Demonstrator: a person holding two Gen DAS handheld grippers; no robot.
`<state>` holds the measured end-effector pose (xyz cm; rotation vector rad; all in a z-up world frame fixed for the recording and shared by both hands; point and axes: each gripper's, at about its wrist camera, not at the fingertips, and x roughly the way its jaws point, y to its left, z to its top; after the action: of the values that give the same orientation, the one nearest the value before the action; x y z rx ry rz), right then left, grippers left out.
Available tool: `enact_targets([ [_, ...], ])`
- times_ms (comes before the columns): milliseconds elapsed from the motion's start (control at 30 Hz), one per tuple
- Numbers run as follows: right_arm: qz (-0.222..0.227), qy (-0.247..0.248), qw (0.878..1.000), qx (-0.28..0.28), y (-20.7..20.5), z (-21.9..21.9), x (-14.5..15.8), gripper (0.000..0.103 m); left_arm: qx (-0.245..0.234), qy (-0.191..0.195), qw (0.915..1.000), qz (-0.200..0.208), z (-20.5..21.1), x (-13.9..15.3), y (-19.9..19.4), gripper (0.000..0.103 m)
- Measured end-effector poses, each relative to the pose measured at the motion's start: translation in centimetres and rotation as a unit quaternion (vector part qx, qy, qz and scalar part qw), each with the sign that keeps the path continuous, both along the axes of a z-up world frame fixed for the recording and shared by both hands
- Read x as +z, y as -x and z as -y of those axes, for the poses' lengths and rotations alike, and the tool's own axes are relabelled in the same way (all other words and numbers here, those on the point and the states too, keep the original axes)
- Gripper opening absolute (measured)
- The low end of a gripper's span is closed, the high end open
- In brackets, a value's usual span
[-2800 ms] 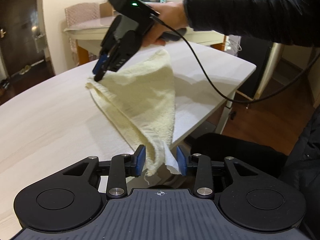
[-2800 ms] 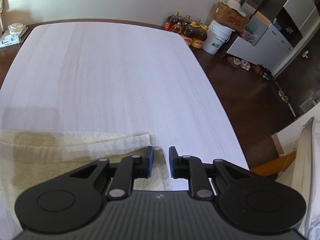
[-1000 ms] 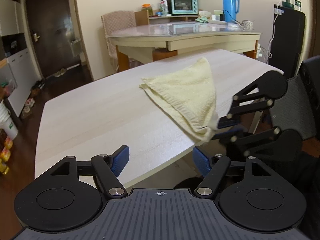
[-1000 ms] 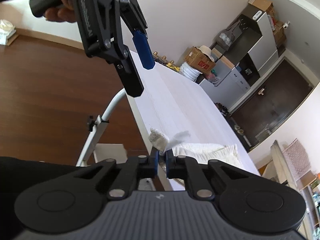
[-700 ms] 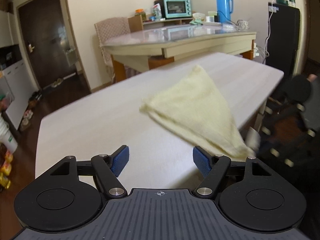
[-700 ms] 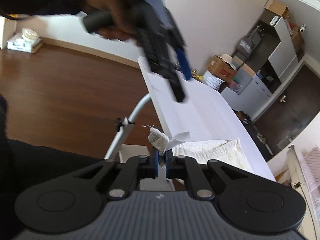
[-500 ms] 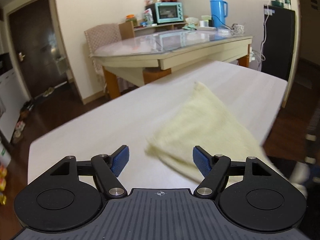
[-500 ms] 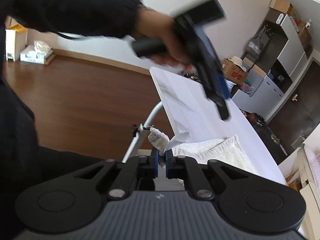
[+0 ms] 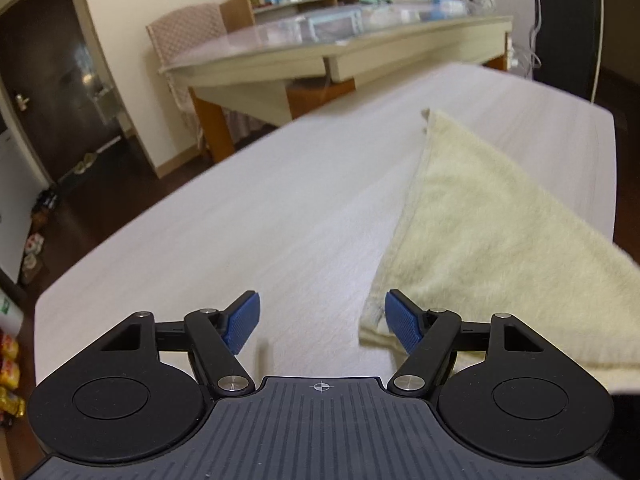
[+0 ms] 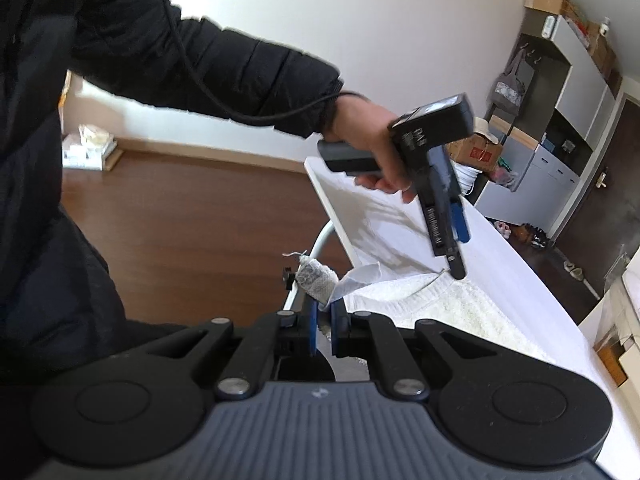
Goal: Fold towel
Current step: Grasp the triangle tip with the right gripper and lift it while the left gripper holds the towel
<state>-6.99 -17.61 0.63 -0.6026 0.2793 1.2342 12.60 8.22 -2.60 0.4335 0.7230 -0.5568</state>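
A pale yellow towel [image 9: 492, 240] lies in a triangular fold on the right part of the white table [image 9: 240, 220]. My left gripper [image 9: 322, 320] hovers low over the table, open, nothing between its pads; the towel's near corner lies just beside its right pad [image 9: 402, 326]. In the right wrist view my right gripper [image 10: 324, 320] is shut on the towel's corner [image 10: 318, 280] at the table's edge, a white label sticking out above the pads. Beyond it a hand holds the left gripper [image 10: 458, 252], pointing down at the towel's [image 10: 452, 304] far corner.
Behind the white table stand a glass-topped table [image 9: 340, 44] with a toaster oven and a blue thermos, and a chair [image 9: 188, 36]. A metal table leg [image 10: 320, 244] and brown floor lie off the near edge. Cabinets and boxes [image 10: 476, 152] line the far wall.
My left gripper has swung from off the table's edge to over the table, coming close to the towel's left corner. The right gripper keeps its grip and has risen slightly.
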Motion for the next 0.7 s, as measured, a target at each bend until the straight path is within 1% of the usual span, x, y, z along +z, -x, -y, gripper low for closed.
enact_targets([
  [100,-0.029,-0.045,0.998,-0.014,-2.2,1.6,1.9,0.007,-0.007,-0.003,0.9999,-0.008,0.0,0.1,-0.4,0.075],
  [167,-0.049,-0.082,0.995,-0.032,-4.4,2.9,3.1,0.007,-0.012,-0.004,0.9999,-0.012,0.0,0.2,-0.7,0.076],
  [267,-0.076,-0.12,0.988,-0.062,-7.7,5.0,3.6,0.007,-0.016,0.001,0.9995,-0.027,-0.2,0.3,-1.3,0.077],
  [367,-0.117,-0.149,0.978,-0.093,-12.1,7.1,3.6,0.006,-0.018,0.005,0.999,-0.039,-0.5,0.4,-1.7,0.079],
  [400,-0.137,-0.158,0.973,-0.103,-13.7,7.8,3.4,0.006,-0.018,0.006,0.9989,-0.042,-0.5,0.4,-1.8,0.079],
  [433,-0.166,-0.17,0.964,-0.115,-15.9,8.6,3.2,0.006,-0.018,0.006,0.9988,-0.044,-0.5,0.4,-1.9,0.079],
  [500,-0.227,-0.194,0.944,-0.142,-20.0,10.1,2.2,0.006,-0.015,0.01,0.9984,-0.054,-0.7,0.4,-2.2,0.08],
  [533,-0.251,-0.203,0.934,-0.153,-21.5,10.7,1.6,0.006,-0.012,0.015,0.998,-0.06,-0.7,0.4,-2.4,0.08],
  [700,-0.326,-0.215,0.9,-0.193,-26.0,12.5,-1.1,0.006,0.005,0.039,0.9948,-0.094,-1.3,0.4,-3.4,0.079],
])
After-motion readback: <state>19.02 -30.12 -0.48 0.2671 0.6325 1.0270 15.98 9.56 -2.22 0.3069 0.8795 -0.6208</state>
